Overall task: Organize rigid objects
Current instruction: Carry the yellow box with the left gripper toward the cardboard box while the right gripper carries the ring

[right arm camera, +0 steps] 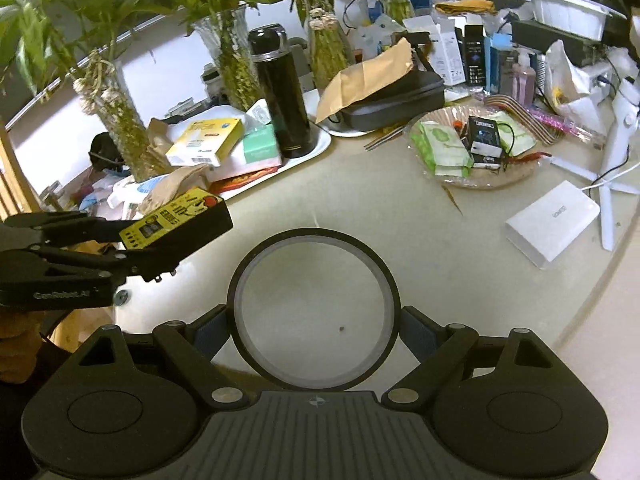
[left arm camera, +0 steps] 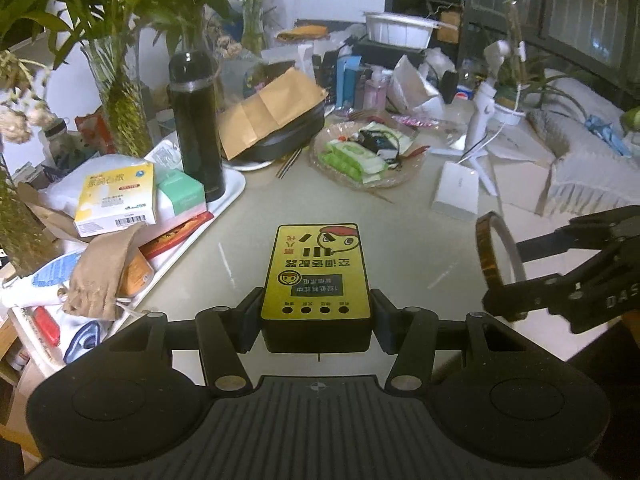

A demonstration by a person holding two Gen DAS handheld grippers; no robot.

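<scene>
My left gripper [left arm camera: 316, 316] is shut on a black box with a yellow cartoon label [left arm camera: 318, 276] and holds it above the pale table [left arm camera: 248, 216]. The same box [right arm camera: 180, 220] shows at the left of the right wrist view, in the left gripper [right arm camera: 160, 256]. My right gripper [right arm camera: 314, 326] is shut on a roll of dark tape [right arm camera: 376, 268], its ring standing upright between the fingers. The tape roll [left arm camera: 486, 252] also shows at the right of the left wrist view, held by the right gripper [left arm camera: 504, 280].
A white tray [left arm camera: 236, 188] at left holds a black flask [left arm camera: 196, 128], a yellow box [left arm camera: 118, 200] and a green tissue pack. A glass dish of packets [left arm camera: 366, 156], a white power block [left arm camera: 456, 196], a black case under a brown envelope [left arm camera: 268, 112] and plant vases stand behind.
</scene>
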